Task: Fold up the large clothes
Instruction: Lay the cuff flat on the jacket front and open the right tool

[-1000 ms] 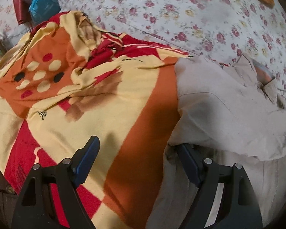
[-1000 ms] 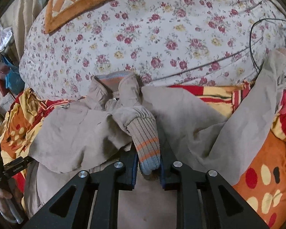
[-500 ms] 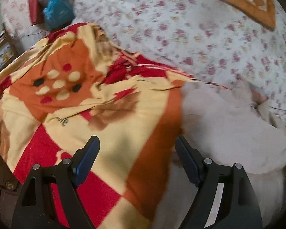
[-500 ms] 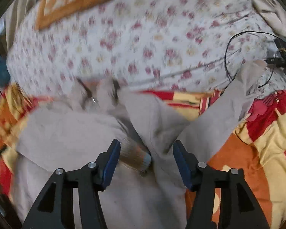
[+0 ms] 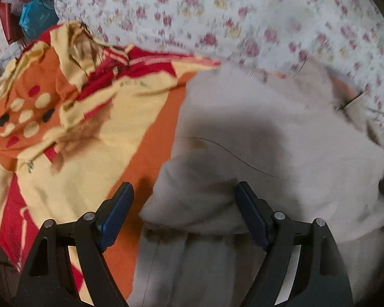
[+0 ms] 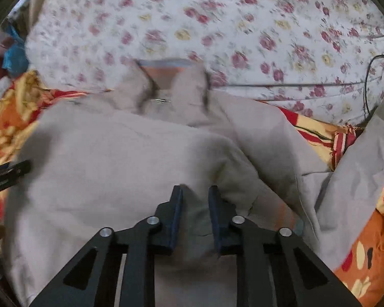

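Observation:
A large beige jacket [image 5: 268,140] lies on a bed over a red, orange and yellow blanket [image 5: 71,128]. In the right wrist view the jacket [image 6: 115,163] fills the middle, its collar [image 6: 163,87] at the far end and one sleeve [image 6: 358,174] spread to the right. My left gripper [image 5: 184,204] is open, low over the jacket's folded left edge. My right gripper [image 6: 195,199] has its jaws close together with jacket fabric between them. The frames are blurred.
A white floral quilt [image 6: 217,25] bulges behind the jacket. A black cable [image 6: 368,84] runs over it at the right. A blue bag [image 5: 35,18] and red items sit at the far left. The left gripper's tip [image 6: 7,174] shows at the right wrist view's left edge.
My right gripper let go of the striped cuff, opened, then closed its jaws on the jacket body. The left gripper moved right, over the jacket's edge, and stayed open.

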The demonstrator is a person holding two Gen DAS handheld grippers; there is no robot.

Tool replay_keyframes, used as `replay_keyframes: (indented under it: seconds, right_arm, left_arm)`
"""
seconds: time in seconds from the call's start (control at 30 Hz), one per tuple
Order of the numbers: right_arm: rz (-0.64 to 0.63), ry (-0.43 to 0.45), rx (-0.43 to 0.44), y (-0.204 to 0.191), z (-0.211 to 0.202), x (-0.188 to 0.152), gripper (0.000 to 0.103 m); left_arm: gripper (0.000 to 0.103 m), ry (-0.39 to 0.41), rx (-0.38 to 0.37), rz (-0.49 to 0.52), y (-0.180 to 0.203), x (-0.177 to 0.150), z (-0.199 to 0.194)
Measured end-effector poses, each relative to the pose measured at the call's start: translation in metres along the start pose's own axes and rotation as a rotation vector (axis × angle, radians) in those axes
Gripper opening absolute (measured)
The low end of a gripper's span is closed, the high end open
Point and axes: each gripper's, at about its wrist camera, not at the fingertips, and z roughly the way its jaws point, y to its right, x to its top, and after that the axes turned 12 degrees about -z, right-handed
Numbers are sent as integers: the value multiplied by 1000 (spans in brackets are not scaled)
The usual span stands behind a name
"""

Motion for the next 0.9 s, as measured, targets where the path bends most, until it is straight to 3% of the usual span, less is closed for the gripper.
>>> replay_keyframes:
  seconds: [0.1,0.23,0.33,0.5,0.9]
  right_arm:
    - [9,8,-10,3,10,0,15]
    - [34,14,39,6,-13,2,20]
    - [43,55,70,8,-34,2,33]
    - [16,-57,79,0,-5,-12,32]
    - [77,38,100,10,-55,-13,39]
  left_arm:
    - [83,12,-8,-14,-2,0,-2]
    - [84,25,3,0,0,-2,-2]
    - [84,35,12,12,2,-3,-4]
    - [84,46,17,14,3,-3,-4]
    - [83,81,-2,39,7,-8,-23]
